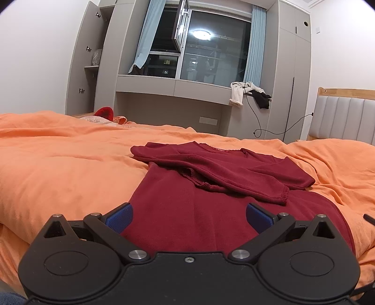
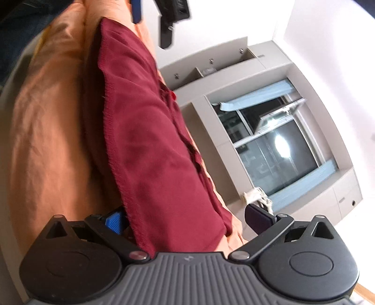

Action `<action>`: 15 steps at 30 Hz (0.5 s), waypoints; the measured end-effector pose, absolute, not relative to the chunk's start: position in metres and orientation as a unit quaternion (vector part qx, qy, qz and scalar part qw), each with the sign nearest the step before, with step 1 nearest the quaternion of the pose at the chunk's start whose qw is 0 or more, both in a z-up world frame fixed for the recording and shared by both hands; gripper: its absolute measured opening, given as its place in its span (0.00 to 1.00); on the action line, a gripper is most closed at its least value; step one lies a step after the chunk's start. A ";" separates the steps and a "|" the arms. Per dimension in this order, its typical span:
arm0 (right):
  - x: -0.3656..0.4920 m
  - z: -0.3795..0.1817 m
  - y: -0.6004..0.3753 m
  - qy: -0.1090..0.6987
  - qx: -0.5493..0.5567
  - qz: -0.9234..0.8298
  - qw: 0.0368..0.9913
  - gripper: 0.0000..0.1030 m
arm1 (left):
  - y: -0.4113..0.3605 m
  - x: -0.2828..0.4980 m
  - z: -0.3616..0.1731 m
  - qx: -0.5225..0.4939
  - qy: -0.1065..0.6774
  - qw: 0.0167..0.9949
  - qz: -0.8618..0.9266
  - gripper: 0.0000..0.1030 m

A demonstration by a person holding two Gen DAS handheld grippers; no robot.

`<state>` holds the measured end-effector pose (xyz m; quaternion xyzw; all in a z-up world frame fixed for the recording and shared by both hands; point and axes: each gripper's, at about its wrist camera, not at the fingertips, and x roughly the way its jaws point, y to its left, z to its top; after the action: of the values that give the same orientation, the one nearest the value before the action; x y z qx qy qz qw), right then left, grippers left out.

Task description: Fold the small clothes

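A dark red shirt (image 1: 211,187) lies flat on the orange bedspread (image 1: 58,169), with both sleeves folded across its chest. My left gripper (image 1: 189,218) hovers low over the shirt's near hem, open, its blue pads (image 1: 121,219) wide apart and nothing between them. The right wrist view is rolled sideways. There my right gripper (image 2: 186,220) is open at a side edge of the shirt (image 2: 145,140), and the cloth's stitched edge runs between its fingers (image 2: 114,221) without being pinched. Part of the left gripper (image 2: 168,18) shows at the top of that view.
A padded headboard (image 1: 342,117) stands at the right. Beyond the bed are grey cabinets (image 1: 93,70) and a window (image 1: 211,51) with pale clothes (image 1: 243,92) and a cable on its ledge. A red item (image 1: 105,112) lies at the bed's far side.
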<state>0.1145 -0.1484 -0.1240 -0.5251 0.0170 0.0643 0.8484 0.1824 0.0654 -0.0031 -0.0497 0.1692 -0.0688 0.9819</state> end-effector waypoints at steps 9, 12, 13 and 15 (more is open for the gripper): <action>0.121 -0.149 -0.136 0.047 -0.558 0.076 0.825 1.00 | 0.065 0.183 -0.004 -0.047 0.170 0.982 -0.069 0.99; 0.128 -0.145 -0.140 0.056 -0.548 0.063 0.832 1.00 | 0.066 0.182 -0.005 -0.043 0.169 0.982 -0.070 0.99; 0.130 -0.141 -0.142 0.061 -0.542 0.058 0.836 1.00 | 0.066 0.181 -0.006 -0.042 0.170 0.982 -0.069 0.99; 0.134 -0.136 -0.145 0.067 -0.533 0.048 0.842 1.00 | 0.068 0.180 -0.007 -0.042 0.171 0.982 -0.067 0.99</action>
<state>0.1340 -0.1451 -0.1358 -0.5335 0.0667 0.0477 0.8418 0.1800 0.0677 -0.0072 -0.0422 0.1710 -0.0671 0.9821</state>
